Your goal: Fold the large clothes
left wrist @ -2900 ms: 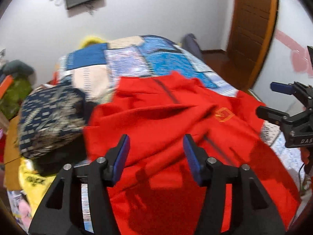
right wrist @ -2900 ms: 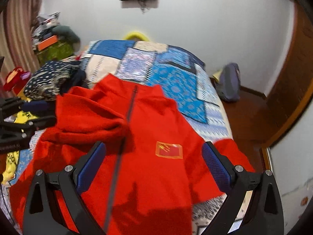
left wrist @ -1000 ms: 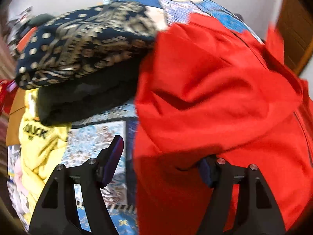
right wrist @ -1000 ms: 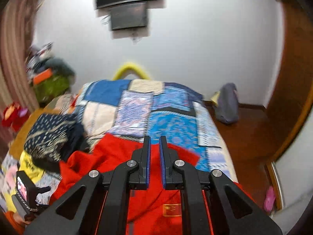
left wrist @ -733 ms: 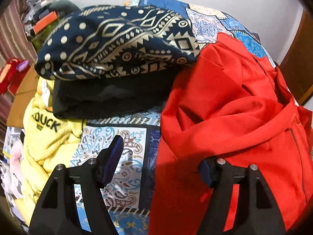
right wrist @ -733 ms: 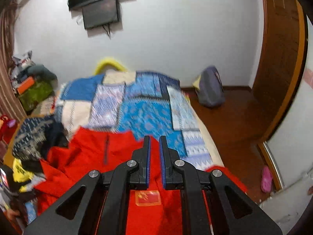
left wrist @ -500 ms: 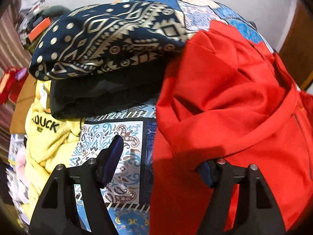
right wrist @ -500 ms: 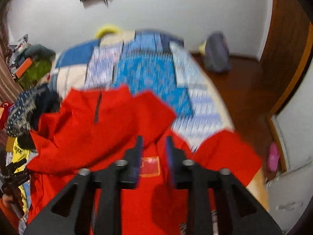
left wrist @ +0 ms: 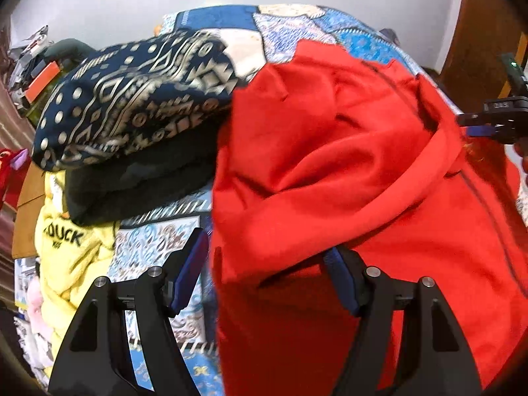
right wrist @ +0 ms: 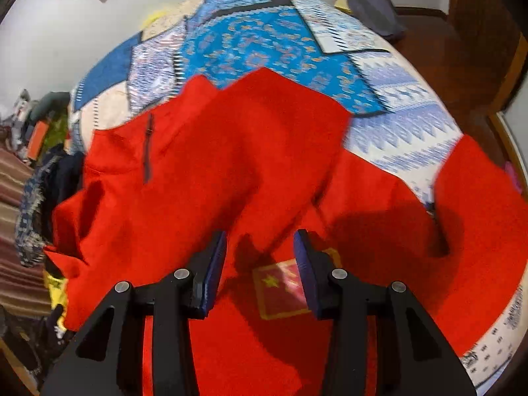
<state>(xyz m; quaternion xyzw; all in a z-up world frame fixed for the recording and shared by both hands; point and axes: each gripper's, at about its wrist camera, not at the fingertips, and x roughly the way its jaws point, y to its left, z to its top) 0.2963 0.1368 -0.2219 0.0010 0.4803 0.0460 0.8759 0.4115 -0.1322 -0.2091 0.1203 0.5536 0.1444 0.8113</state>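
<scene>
A large red zip jacket (right wrist: 231,171) lies spread on a bed with a blue patchwork cover (right wrist: 264,39). It has a dark zipper and a red flag patch (right wrist: 280,287). My right gripper (right wrist: 260,264) is open and hovers just above the jacket's chest, over the patch. In the left wrist view the jacket (left wrist: 346,165) is bunched in folds. My left gripper (left wrist: 267,274) is open wide at the jacket's left edge, and red cloth lies between its fingers and covers part of the right one. The right gripper (left wrist: 495,122) shows there at the far right edge.
A navy patterned cloth (left wrist: 132,99) lies on a dark garment (left wrist: 138,181) left of the jacket. A yellow garment (left wrist: 72,254) lies in front of them. Clutter stands at the far left. A grey bag (right wrist: 373,3) sits on the wood floor beyond the bed.
My right gripper has opened from shut and dropped low over the jacket's chest. My left gripper stays open at the jacket's left edge and has shifted only slightly.
</scene>
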